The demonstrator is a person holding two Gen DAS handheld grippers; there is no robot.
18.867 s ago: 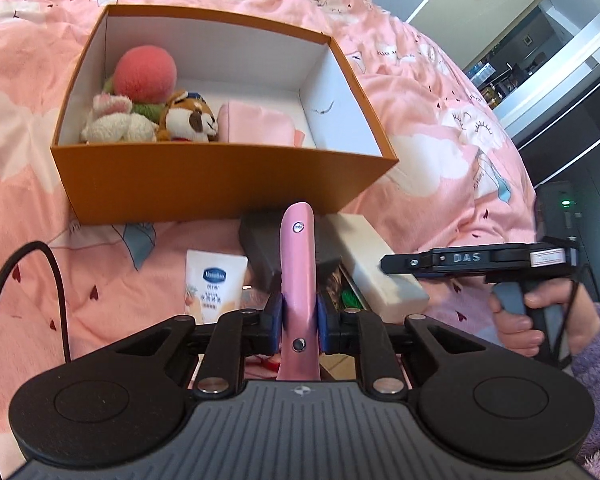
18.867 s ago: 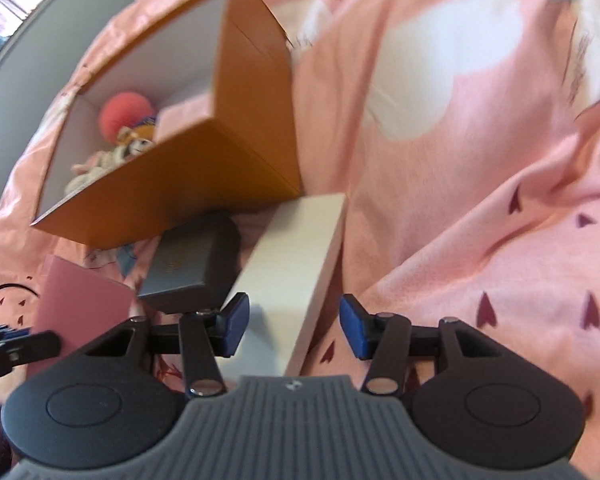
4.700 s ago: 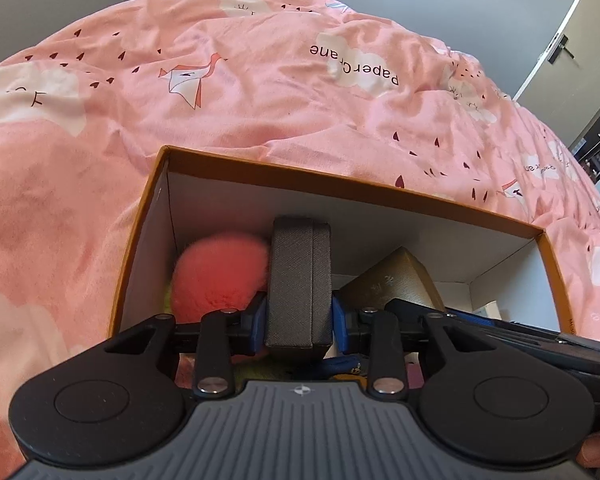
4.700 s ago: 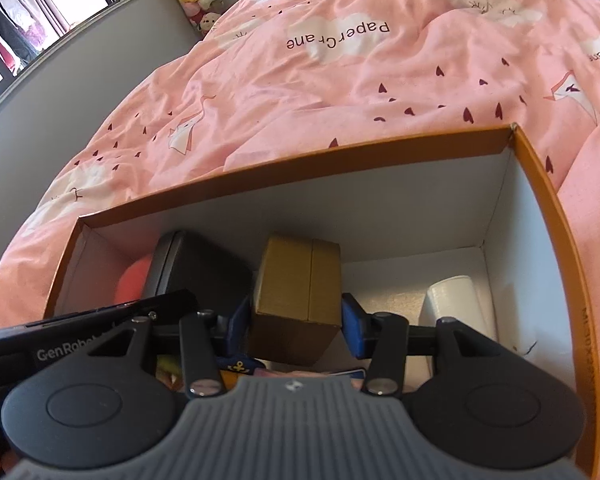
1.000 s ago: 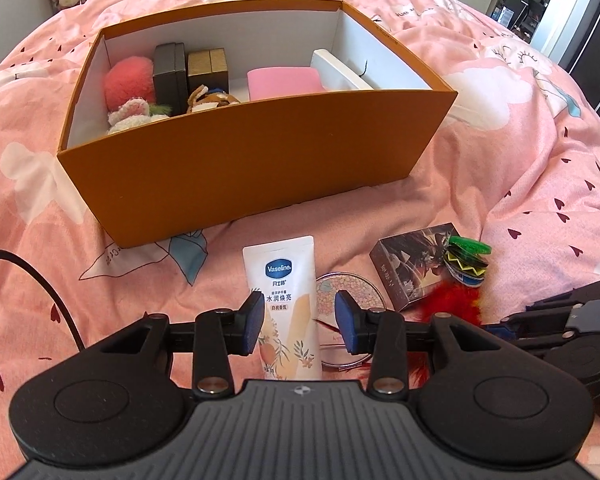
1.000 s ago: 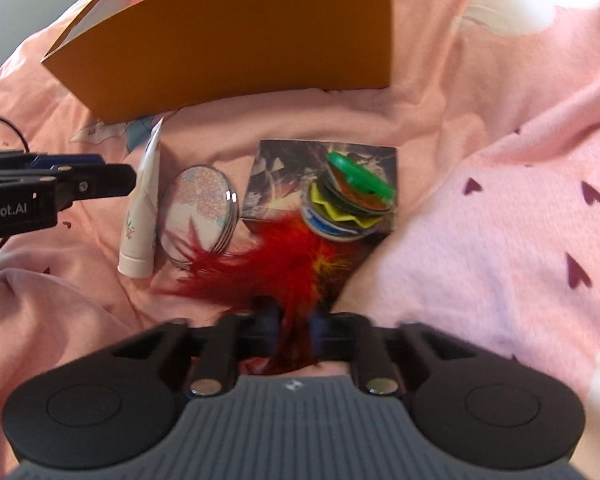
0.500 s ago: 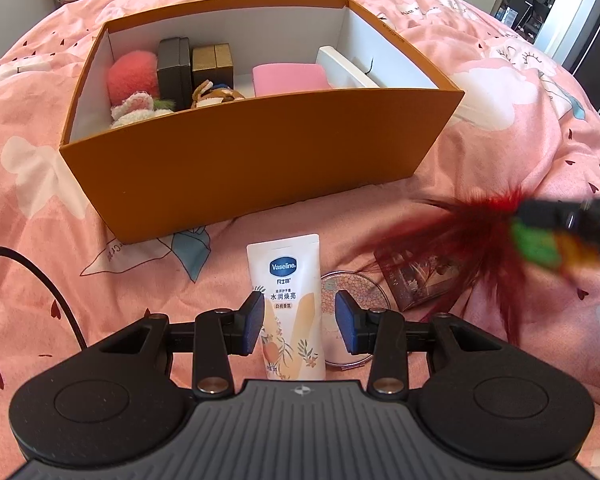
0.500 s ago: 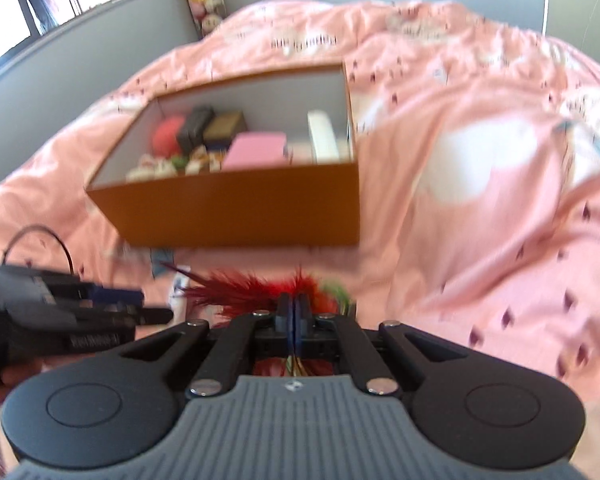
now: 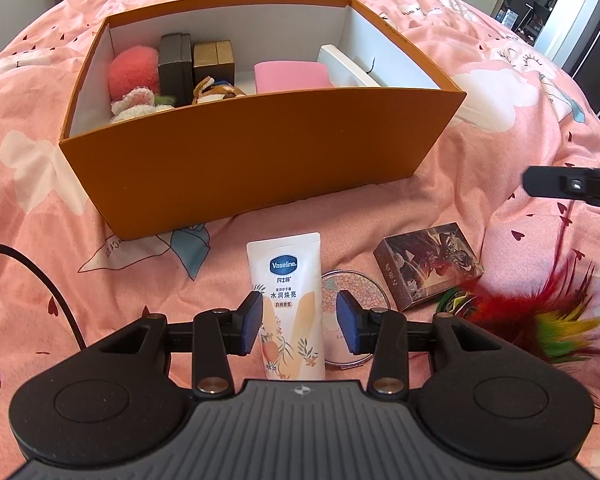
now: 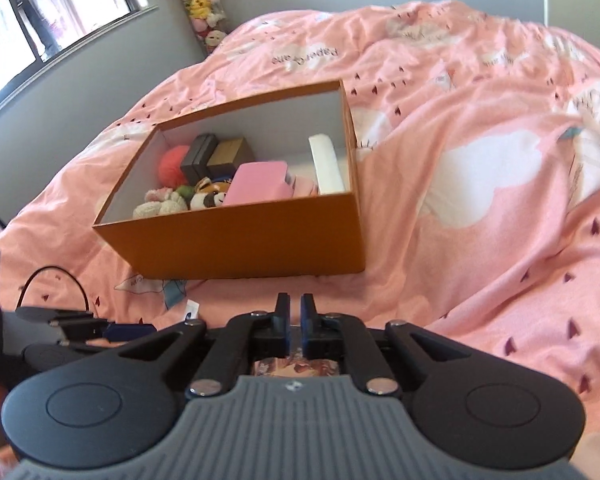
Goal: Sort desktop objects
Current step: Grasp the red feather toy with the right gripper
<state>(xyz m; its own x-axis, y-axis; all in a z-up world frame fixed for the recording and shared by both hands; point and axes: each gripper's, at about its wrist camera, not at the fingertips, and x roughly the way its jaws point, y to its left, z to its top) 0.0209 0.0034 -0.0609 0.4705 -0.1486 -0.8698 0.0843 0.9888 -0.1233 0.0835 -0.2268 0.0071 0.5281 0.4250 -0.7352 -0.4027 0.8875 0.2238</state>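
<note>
From the left wrist, the left gripper (image 9: 298, 322) hovers with jaws apart over a white lotion tube (image 9: 290, 304) lying on the pink bedspread (image 9: 40, 208); a red feathered toy (image 9: 520, 320) lies right of it. From the right wrist, the right gripper (image 10: 295, 330) has its jaws opening, nothing between them, facing the orange cardboard box (image 10: 252, 240).

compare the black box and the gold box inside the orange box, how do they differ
The black box is matte black, while the gold box is brownish gold with a slight sheen. The black box stands taller and narrower in the left wrist view; the gold box is lower and squatter. The black box sits against the pink plush ball; the gold box sits on its other side. Both stand upright side by side, each with a vertical seam.
</note>
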